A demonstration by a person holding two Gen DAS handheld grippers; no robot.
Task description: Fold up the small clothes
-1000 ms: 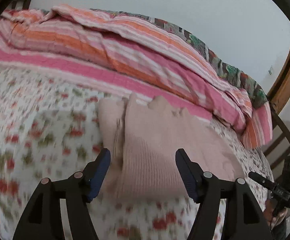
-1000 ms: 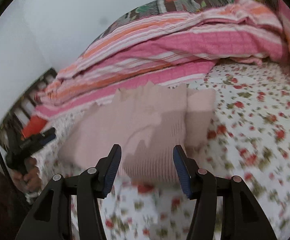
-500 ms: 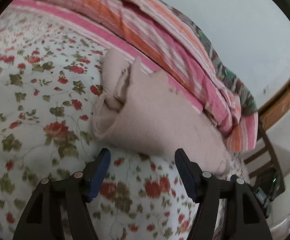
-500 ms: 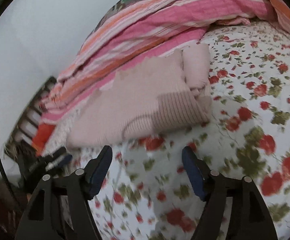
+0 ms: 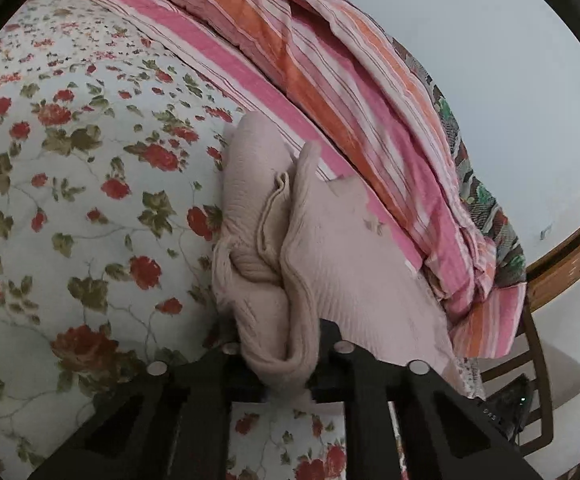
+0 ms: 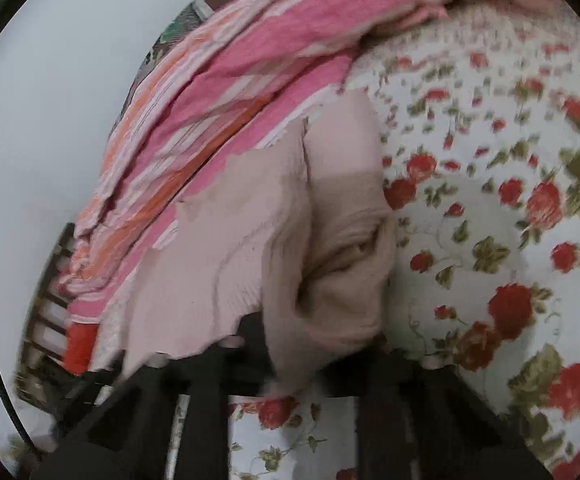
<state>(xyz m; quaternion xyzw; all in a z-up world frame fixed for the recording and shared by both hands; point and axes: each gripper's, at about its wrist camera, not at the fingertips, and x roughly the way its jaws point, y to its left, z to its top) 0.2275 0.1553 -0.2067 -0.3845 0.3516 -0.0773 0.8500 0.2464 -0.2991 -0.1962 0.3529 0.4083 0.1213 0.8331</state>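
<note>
Pink knit garment [image 5: 330, 264] lying on floral bedspread [image 5: 89, 200], striped quilt [image 5: 330, 80] behind. Left gripper [image 5: 285, 364], right gripper [image 6: 290, 364] jaws closing, pinching hem. Chair [image 5: 538, 352] showing left view only.

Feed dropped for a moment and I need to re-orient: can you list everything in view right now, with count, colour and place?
sweater: one, pale pink knit, on the sheet, near edge bunched in both grippers
sheet: one, white with red flowers, covers the bed
quilt: one, pink, orange and white stripes, heaped behind the sweater
patterned fabric: one, green, brown and white, edge showing behind the quilt
chair: one, dark wood, beside the bed, left view
wooden furniture: one, light brown, against the wall
wall: white, behind the bed
left gripper: black, jaws closing on the sweater's edge
right gripper: black, jaws closing on the sweater's edge
</note>
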